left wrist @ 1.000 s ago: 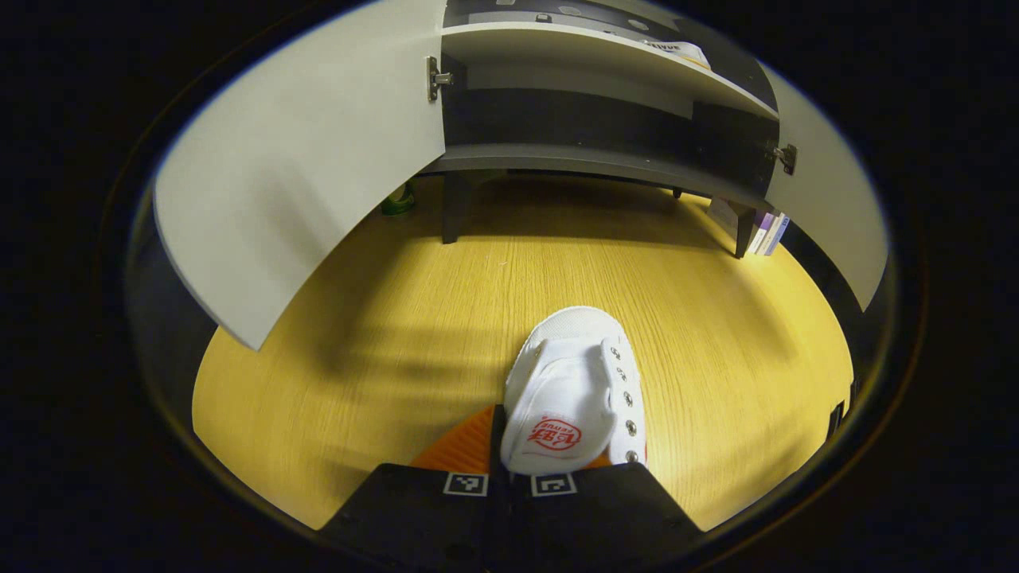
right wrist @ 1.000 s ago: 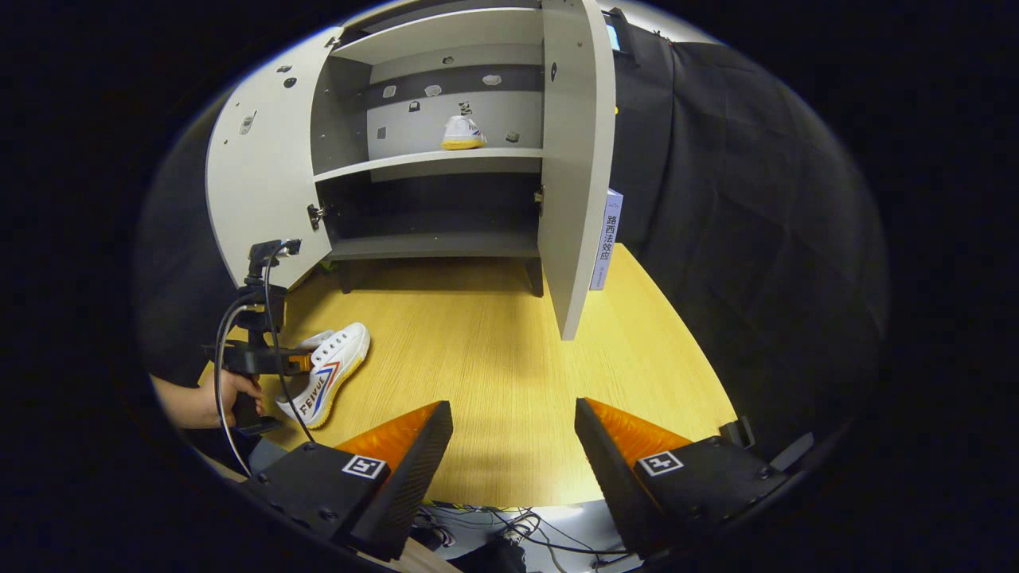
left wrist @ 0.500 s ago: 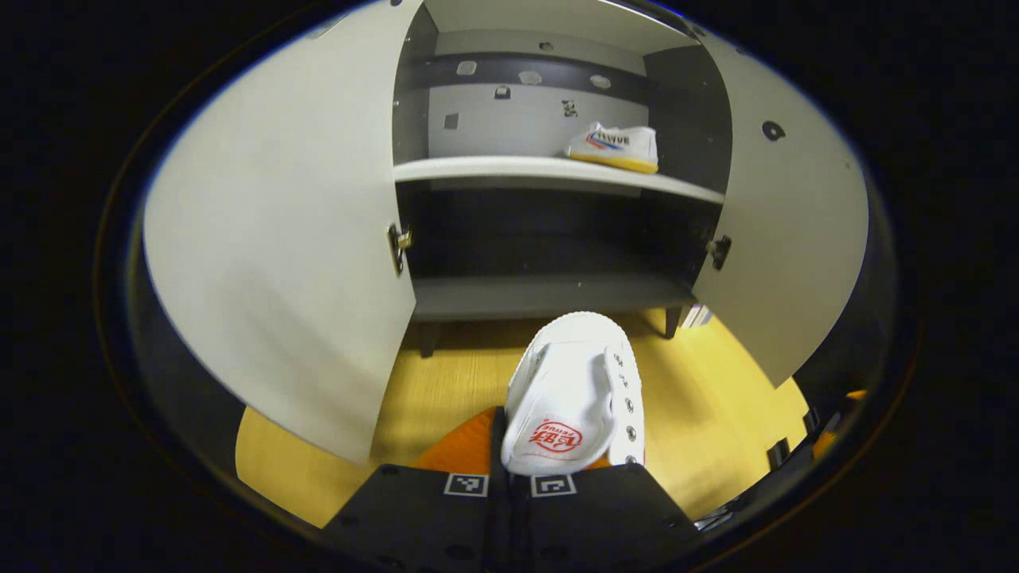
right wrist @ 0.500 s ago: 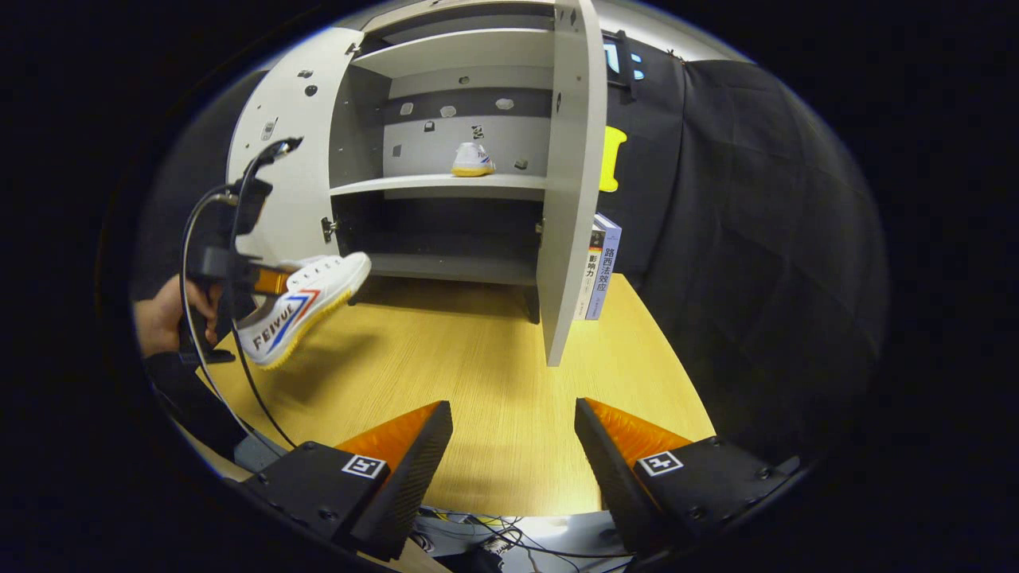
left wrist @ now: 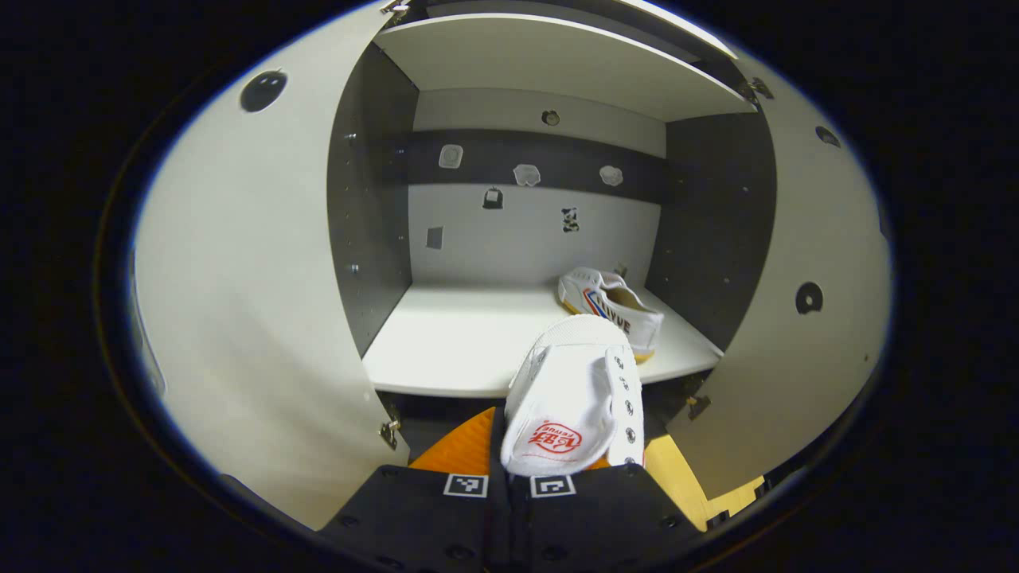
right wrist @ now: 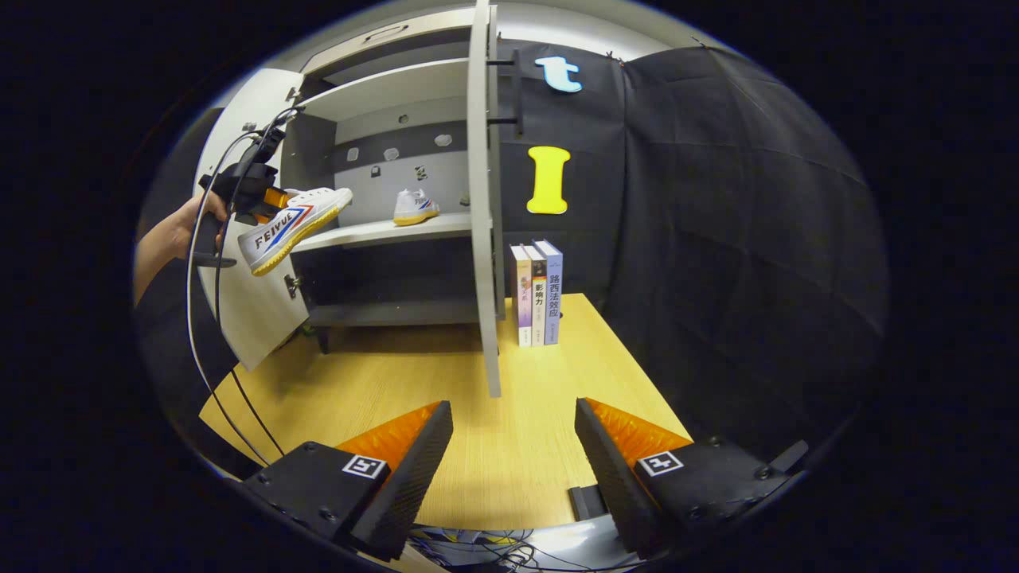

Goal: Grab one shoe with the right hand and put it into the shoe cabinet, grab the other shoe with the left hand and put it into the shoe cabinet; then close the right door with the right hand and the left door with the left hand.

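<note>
My left gripper (left wrist: pixel 513 469) is shut on the heel end of a white canvas shoe (left wrist: pixel 575 382), held in the air with its toe just in front of the shoe cabinet's pale upper shelf (left wrist: pixel 454 342). A second white shoe (left wrist: pixel 611 305) lies at the right back of that shelf. Seen from the right gripper view, a hand holds the left gripper (right wrist: pixel 271 197) with the shoe (right wrist: pixel 293 227) at shelf height, and the other shoe (right wrist: pixel 415 207) rests on the shelf. My right gripper (right wrist: pixel 513 442) is open over the wooden table (right wrist: pixel 478 382), holding nothing.
Both cabinet doors stand open: the left door (left wrist: pixel 255 302) and the right door (left wrist: pixel 804 318), which the right gripper view shows edge-on (right wrist: pixel 484 239). Three books (right wrist: pixel 538 293) stand upright right of the cabinet. The lower compartment (right wrist: pixel 390 278) is dark.
My left gripper rose from the table with the shoe and moved toward the cabinet, up to the upper shelf. The right gripper stayed open and swung its view to the right.
</note>
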